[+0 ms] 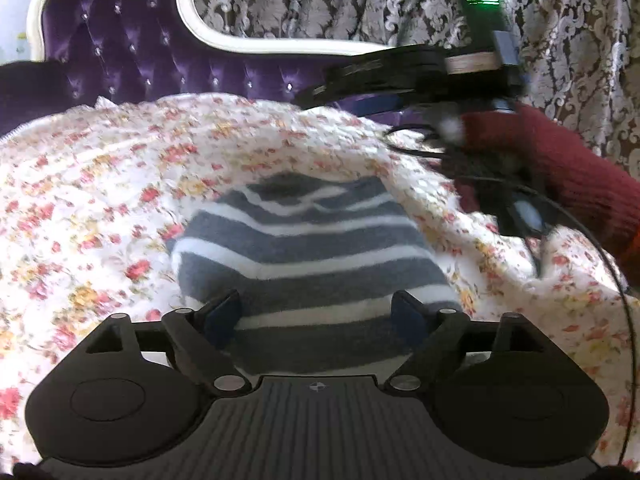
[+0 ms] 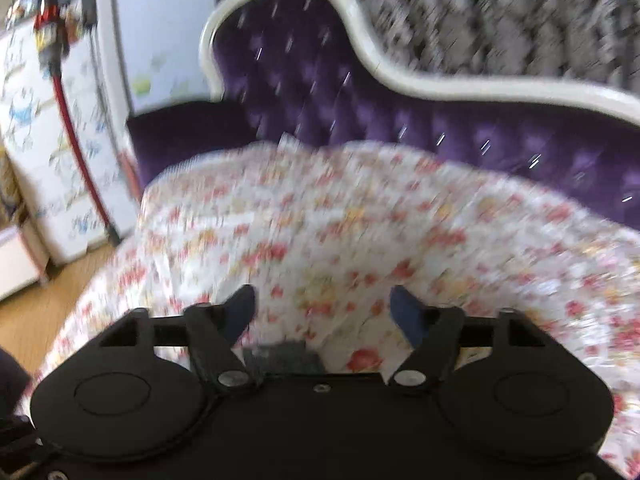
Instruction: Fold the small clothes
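A grey and white striped garment [image 1: 304,256] lies folded in a compact shape on the floral bedspread [image 1: 80,208]. My left gripper [image 1: 316,312] is open just above its near edge, with a finger at each side of it. My right gripper [image 2: 324,312] is open and empty over bare floral bedspread [image 2: 340,220]; a small dark patch of cloth [image 2: 284,354] shows just below its jaws. In the left wrist view the right gripper's body [image 1: 420,72] hovers at the back right, held by a hand in a red sleeve [image 1: 560,168].
A purple tufted headboard with a white frame [image 1: 132,52] runs behind the bed, with a patterned curtain [image 1: 320,0] beyond it. In the blurred right wrist view a white printed cabinet [image 2: 52,152] and wooden floor [image 2: 40,320] lie to the left of the bed.
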